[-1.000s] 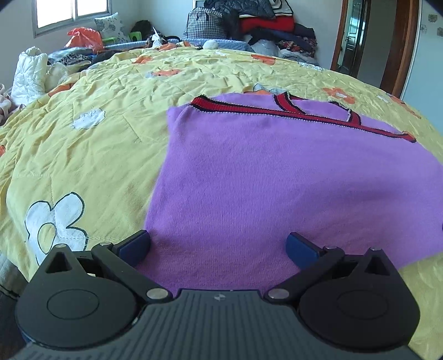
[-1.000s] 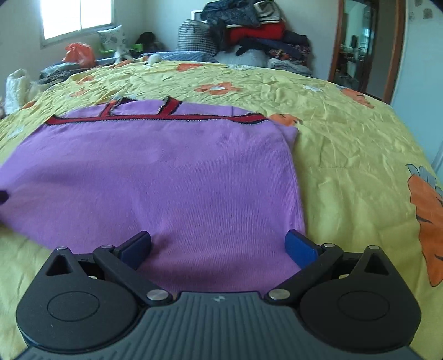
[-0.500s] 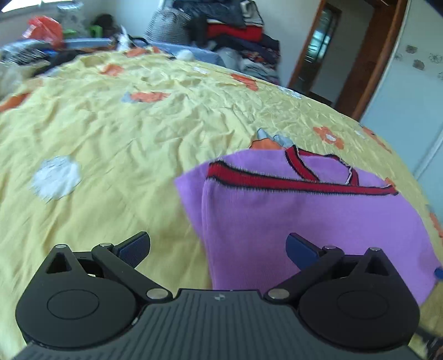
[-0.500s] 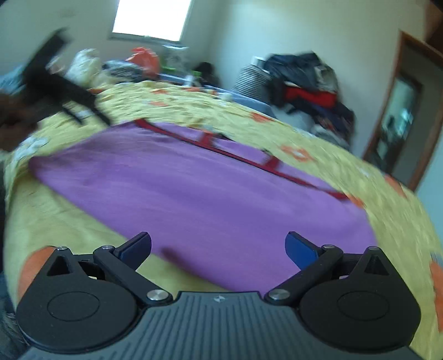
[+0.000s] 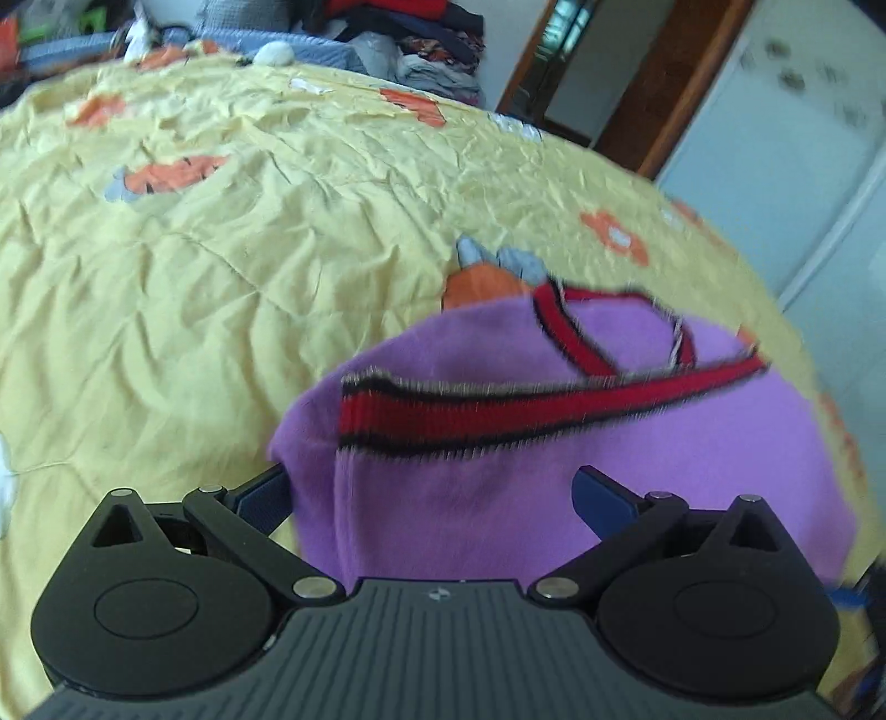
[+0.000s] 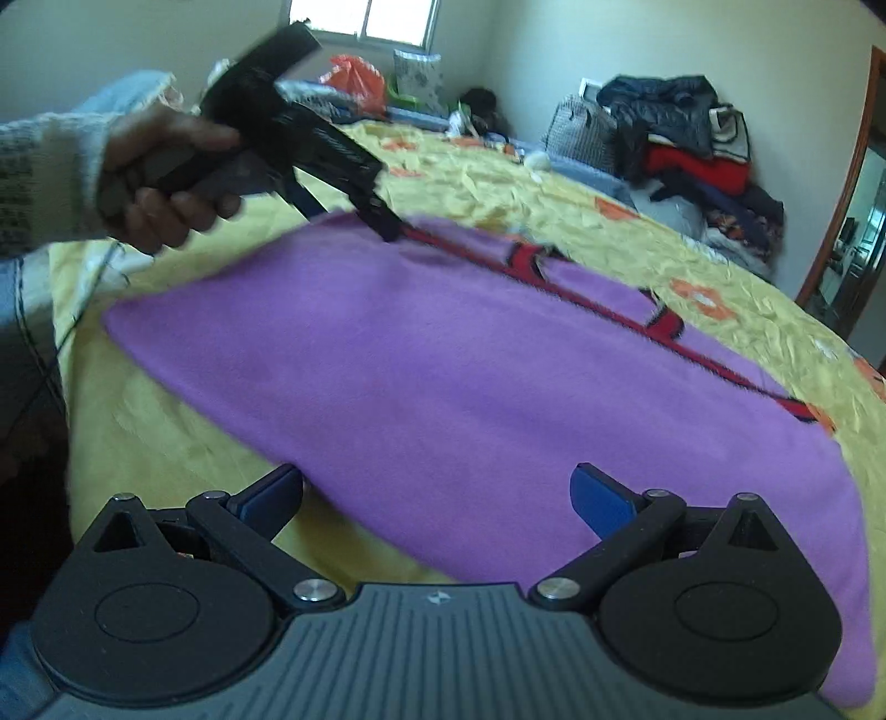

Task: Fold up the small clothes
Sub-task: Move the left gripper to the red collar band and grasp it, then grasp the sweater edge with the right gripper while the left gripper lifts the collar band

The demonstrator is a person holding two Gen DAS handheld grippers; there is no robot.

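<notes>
Purple sweater (image 6: 470,387) flat on the yellow floral bedspread (image 5: 194,266), piled clothes (image 6: 686,138) beyond.
Your left gripper (image 5: 432,495) is spread wide over the sweater's red-trimmed corner, gripping nothing; your right gripper (image 6: 437,490) is equally wide above the near hem, empty.

A yellow flowered bedspread (image 5: 232,288) is spread over the bed; piled clothes (image 6: 686,138), a window (image 6: 365,19) and a doorway (image 6: 847,221) are seen behind.
</notes>
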